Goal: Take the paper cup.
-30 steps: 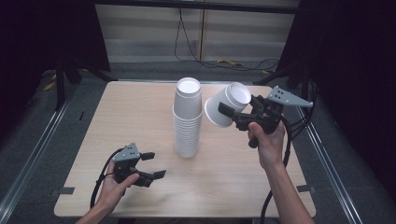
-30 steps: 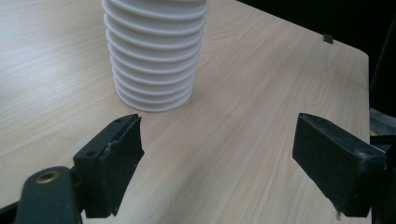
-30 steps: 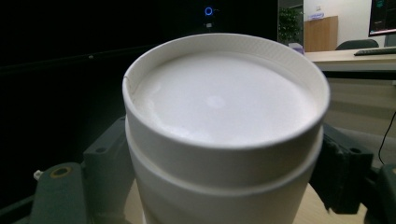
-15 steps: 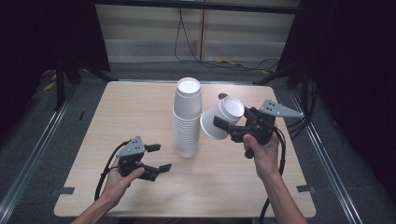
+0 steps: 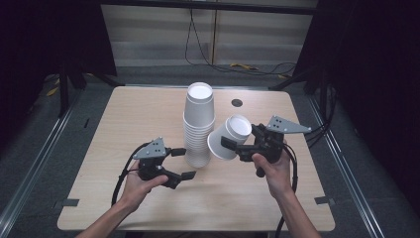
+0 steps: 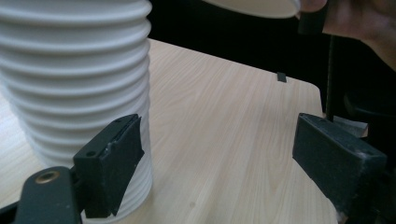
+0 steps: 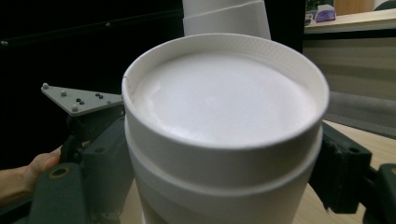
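Observation:
A tall stack of upturned white paper cups (image 5: 199,124) stands at the middle of the wooden table (image 5: 138,119). My right gripper (image 5: 238,141) is shut on a single white cup (image 5: 229,136), held tilted in the air just right of the stack. In the right gripper view this cup (image 7: 224,126) sits between the jaws with its recessed base towards the camera. My left gripper (image 5: 184,162) is open at the foot of the stack. In the left gripper view one pad (image 6: 114,156) lies beside the stack (image 6: 74,84), while the other stands well off to the right.
A small black round hole (image 5: 236,102) marks the table behind the stack. Pieces of dark tape (image 5: 68,203) sit near both front corners. Cables trail from both grippers off the table. Bare wood lies left of the stack and in front of it.
The right gripper has brought its cup down and left, closer to the stack. The left gripper has slid right, up to the stack's foot.

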The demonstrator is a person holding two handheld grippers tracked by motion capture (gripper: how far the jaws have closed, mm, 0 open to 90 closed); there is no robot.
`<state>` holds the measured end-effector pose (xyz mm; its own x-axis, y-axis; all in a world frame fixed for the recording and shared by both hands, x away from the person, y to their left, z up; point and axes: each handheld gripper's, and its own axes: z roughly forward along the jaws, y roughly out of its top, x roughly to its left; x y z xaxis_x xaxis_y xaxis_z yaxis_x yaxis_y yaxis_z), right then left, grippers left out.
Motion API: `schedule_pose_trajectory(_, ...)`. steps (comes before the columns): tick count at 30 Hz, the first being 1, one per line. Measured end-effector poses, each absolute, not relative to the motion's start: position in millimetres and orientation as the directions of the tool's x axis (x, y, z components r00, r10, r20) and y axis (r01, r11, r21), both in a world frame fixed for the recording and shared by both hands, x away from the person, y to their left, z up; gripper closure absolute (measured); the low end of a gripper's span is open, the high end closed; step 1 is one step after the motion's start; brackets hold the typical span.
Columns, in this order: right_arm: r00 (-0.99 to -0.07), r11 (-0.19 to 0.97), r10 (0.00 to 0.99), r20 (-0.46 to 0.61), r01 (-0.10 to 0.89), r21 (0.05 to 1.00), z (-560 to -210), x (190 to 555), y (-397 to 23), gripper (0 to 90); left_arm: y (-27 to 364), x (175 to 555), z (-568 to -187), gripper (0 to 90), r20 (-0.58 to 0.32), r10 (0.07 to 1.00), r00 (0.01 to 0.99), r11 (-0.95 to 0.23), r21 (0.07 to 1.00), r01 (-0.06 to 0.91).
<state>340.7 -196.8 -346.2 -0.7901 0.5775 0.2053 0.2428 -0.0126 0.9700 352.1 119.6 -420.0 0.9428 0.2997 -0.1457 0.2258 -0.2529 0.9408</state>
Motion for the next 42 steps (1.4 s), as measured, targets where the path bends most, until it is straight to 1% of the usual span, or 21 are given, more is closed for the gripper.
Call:
schedule_pose_trajectory(3, -0.797, -0.007, 0.569, 0.205, 0.244, 0.970, -350.1, 339.9, -196.1, 19.9, 116.8, 352.7, -417.1, 15.9, -0.126, 0.294, 0.947, -0.267, 0.941, 0.208)
schedule_pose_trajectory(11, -0.815, 0.023, 0.541, 0.205, 0.259, 0.966, -362.8, 339.8, -191.5, 19.9, 111.8, 350.4, -418.9, 15.7, -0.127, 0.281, 0.951, -0.241, 0.950, 0.198)
schedule_pose_trajectory(12, -0.815, 0.024, 0.540, 0.209, 0.263, 0.964, -364.7, 340.4, -190.6, 19.9, 111.7, 348.8, -418.3, 15.7, -0.097, 0.283, 0.954, -0.262, 0.949, 0.174)
schedule_pose_trajectory(20, -0.828, 0.026, 0.512, 0.228, 0.281, 0.959, -373.8, 343.4, -180.9, 19.9, 112.1, 346.5, -422.1, 15.7, -0.099, 0.277, 0.956, -0.251, 0.953, 0.172)
schedule_pose_trajectory(25, -0.841, 0.027, 0.485, 0.242, 0.290, 0.956, -376.9, 343.3, -176.9, 20.0, 109.8, 344.4, -424.2, 18.5, -0.070, 0.267, 0.961, -0.244, 0.960, 0.138)
schedule_pose_trajectory(34, -0.854, 0.050, 0.455, 0.254, 0.309, 0.950, -384.0, 343.6, -167.4, 20.0, 109.6, 344.3, -427.2, 17.6, -0.094, 0.258, 0.962, -0.224, 0.962, 0.154)
schedule_pose_trajectory(42, -0.862, 0.082, 0.433, 0.262, 0.328, 0.941, -391.4, 344.0, -159.6, 20.1, 107.1, 343.3, -429.9, 14.5, -0.085, 0.260, 0.962, -0.247, 0.957, 0.152)
